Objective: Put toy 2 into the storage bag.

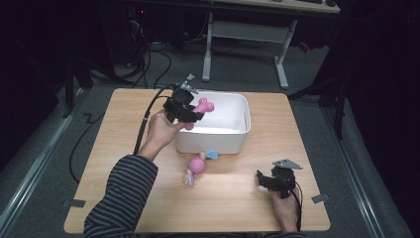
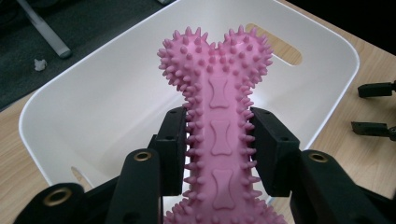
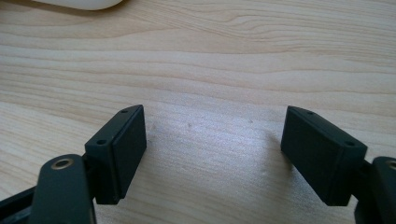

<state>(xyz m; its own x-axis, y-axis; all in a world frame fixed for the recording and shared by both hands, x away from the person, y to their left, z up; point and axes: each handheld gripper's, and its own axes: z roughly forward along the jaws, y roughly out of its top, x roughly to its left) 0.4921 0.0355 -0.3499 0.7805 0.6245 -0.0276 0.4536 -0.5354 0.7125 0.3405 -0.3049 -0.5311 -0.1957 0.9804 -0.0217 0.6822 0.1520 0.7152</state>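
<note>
Left gripper (image 2: 218,140) around pink bone (image 2: 217,98)

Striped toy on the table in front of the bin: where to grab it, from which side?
Grip the round pink striped middle of the striped toy, coming from above with the open right gripper. It lies flat in front of the white bin, and its ends look thin.

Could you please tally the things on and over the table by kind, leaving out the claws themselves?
Pink spiky bone toy, held in the left claw over the bin: 1
Pink ball toy with pastel ends, lying on the table in front of the bin: 1
White bin: 1
Total: 3
</note>
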